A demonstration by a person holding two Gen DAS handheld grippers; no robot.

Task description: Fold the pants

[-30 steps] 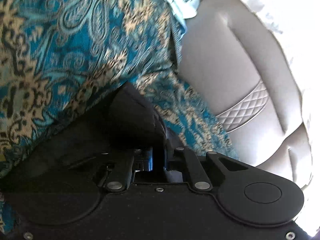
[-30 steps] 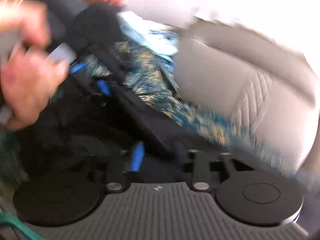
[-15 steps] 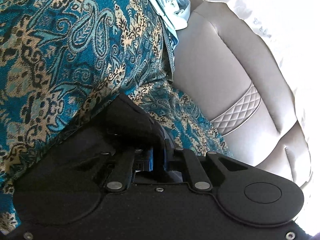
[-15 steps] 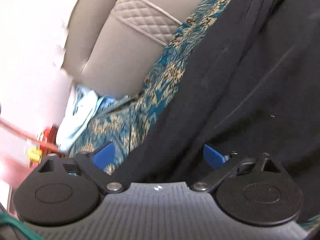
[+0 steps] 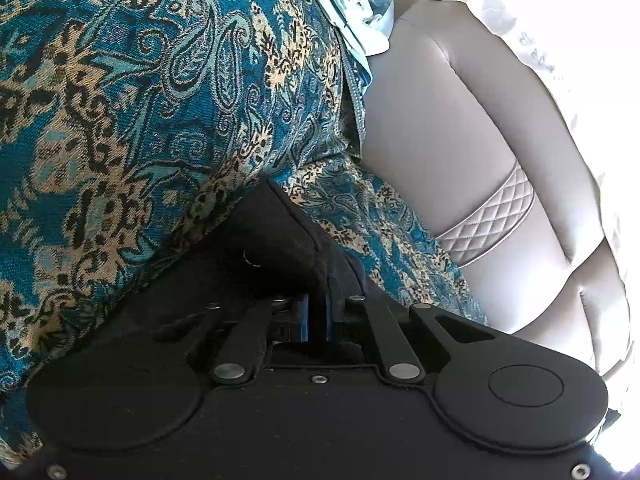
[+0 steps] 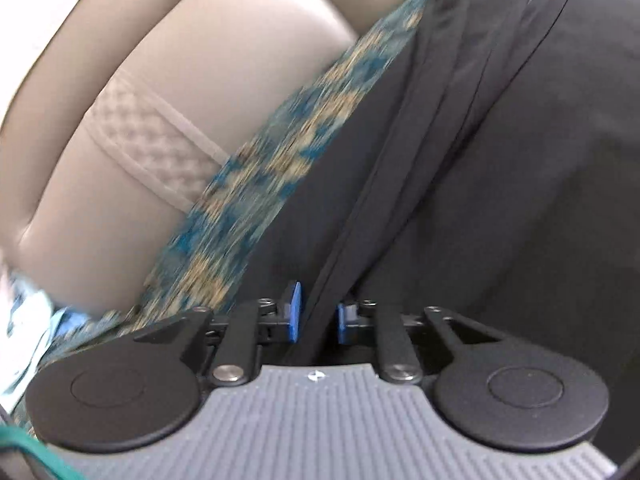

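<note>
One pair of black, smooth woven pants (image 6: pixel 500 128) lies on a teal, tan and black paisley woven cloth (image 5: pixel 132 92), which serves as the landmark here and covers the seat of a beige leather sofa (image 5: pixel 436 144). Two hand-held grippers are in view, each with two blue pads. Nearest, the left gripper (image 5: pixel 316 316) has its pads almost together, pinched on a thin black corner of the pants that rises in a peak directly over the paisley cloth. The right gripper (image 6: pixel 316 316) is closing its jaws, and a long seamed fold of the pants runs up between the two pads; the pads stand close against it, though contact on both sides cannot be told for sure. From that fold the dark fabric spreads wide to the right of the cloth's visible strip, which is blurred in the right wrist view. Beyond the cloth's far edge the sofa's padded backrest bulges, crossed by one band of diamond-quilted stitching (image 5: pixel 488 224). At the cloth's far end lies a crumpled pale blue fabric (image 5: pixel 356 12).
</note>
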